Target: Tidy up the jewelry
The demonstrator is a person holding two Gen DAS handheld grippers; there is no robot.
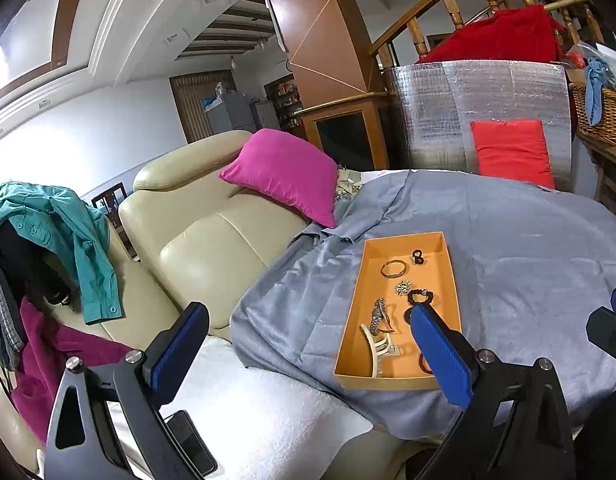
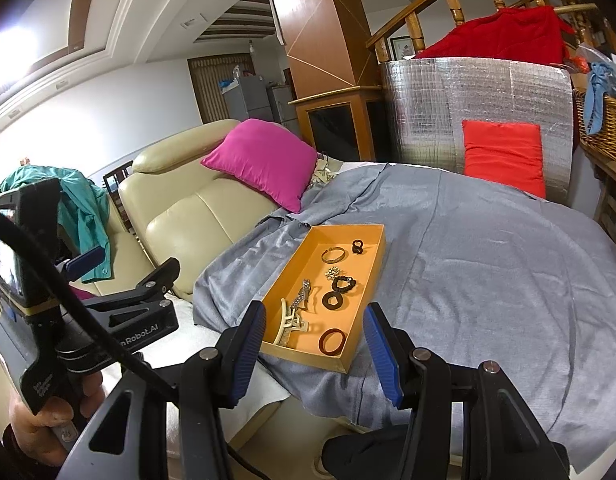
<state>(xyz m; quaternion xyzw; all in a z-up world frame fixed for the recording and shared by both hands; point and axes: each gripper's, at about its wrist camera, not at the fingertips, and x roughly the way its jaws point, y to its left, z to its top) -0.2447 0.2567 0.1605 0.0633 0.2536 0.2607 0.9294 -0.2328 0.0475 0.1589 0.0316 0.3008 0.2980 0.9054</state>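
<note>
Orange tray (image 2: 370, 264) lying on the grey cloth (image 2: 488, 280), near the cloth's left edge beside the cream sofa (image 2: 188, 216). I count about 7 small pieces inside: bangle (image 2: 333, 255), brooch (image 2: 332, 272), watch (image 2: 302, 294), cream hair claw (image 2: 289, 326), dark scrunchie (image 2: 343, 283), flat dark ring (image 2: 334, 300) and brown ring (image 2: 332, 340).

Both my tools stand wide and empty: left gripper (image 1: 308, 344) over the sofa side, right gripper (image 2: 314, 340) just short of the tray's near wall.

I judge every piece light. The bangle and rings are stiff and likely slick, best pinched across the band. The scrunchie is soft and forgiving. The watch strap is limp, so I would take it at the case.

The tray walls are low but crowd the near pieces. Open cloth lies to the right.
</note>
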